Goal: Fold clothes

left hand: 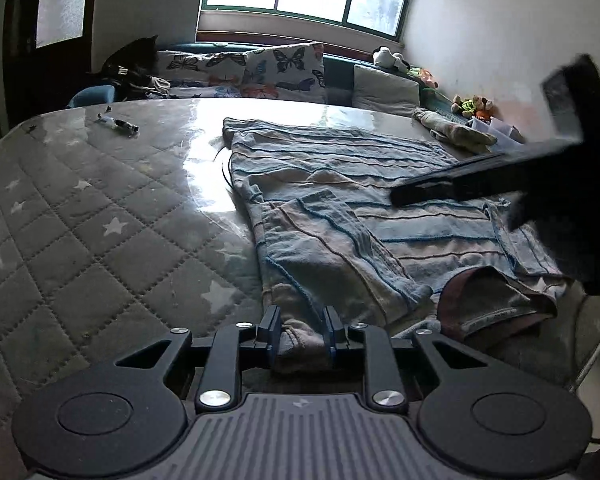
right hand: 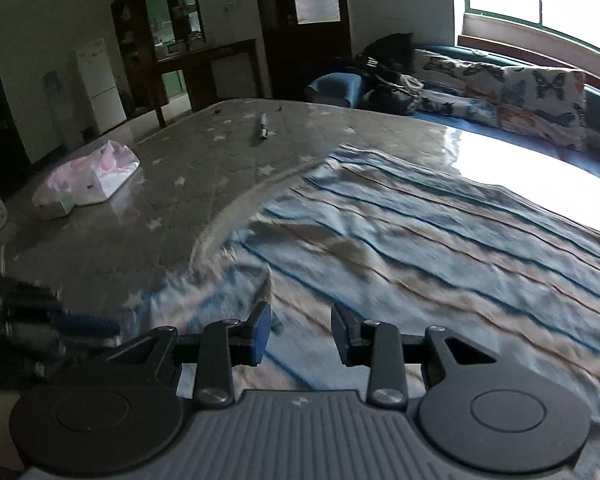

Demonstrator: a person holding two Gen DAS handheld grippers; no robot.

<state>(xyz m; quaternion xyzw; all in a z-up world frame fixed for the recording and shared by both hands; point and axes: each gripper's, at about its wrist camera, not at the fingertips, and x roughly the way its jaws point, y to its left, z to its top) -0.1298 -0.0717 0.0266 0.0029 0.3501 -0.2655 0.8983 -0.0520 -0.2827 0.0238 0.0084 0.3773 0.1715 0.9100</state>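
Note:
A blue and beige striped garment point(left hand: 340, 184) lies spread on the glass-topped table point(left hand: 100, 208), one sleeve folded over its front. My left gripper point(left hand: 302, 330) is at the garment's near edge, its jaws closed on a bunched fold of the cloth. My right gripper point(right hand: 300, 330) hovers open and empty just above the same garment point(right hand: 420, 240); it also shows in the left wrist view point(left hand: 480, 184) as a dark blurred shape over the garment's right side. The left gripper shows blurred at the left edge of the right wrist view point(right hand: 28, 320).
A pen-like object point(left hand: 118, 122) lies at the table's far left. A pink plastic bag point(right hand: 88, 178) sits on the table's left part. Another crumpled cloth point(left hand: 452, 130) lies at the far right. A sofa with butterfly cushions point(left hand: 276, 72) stands behind the table.

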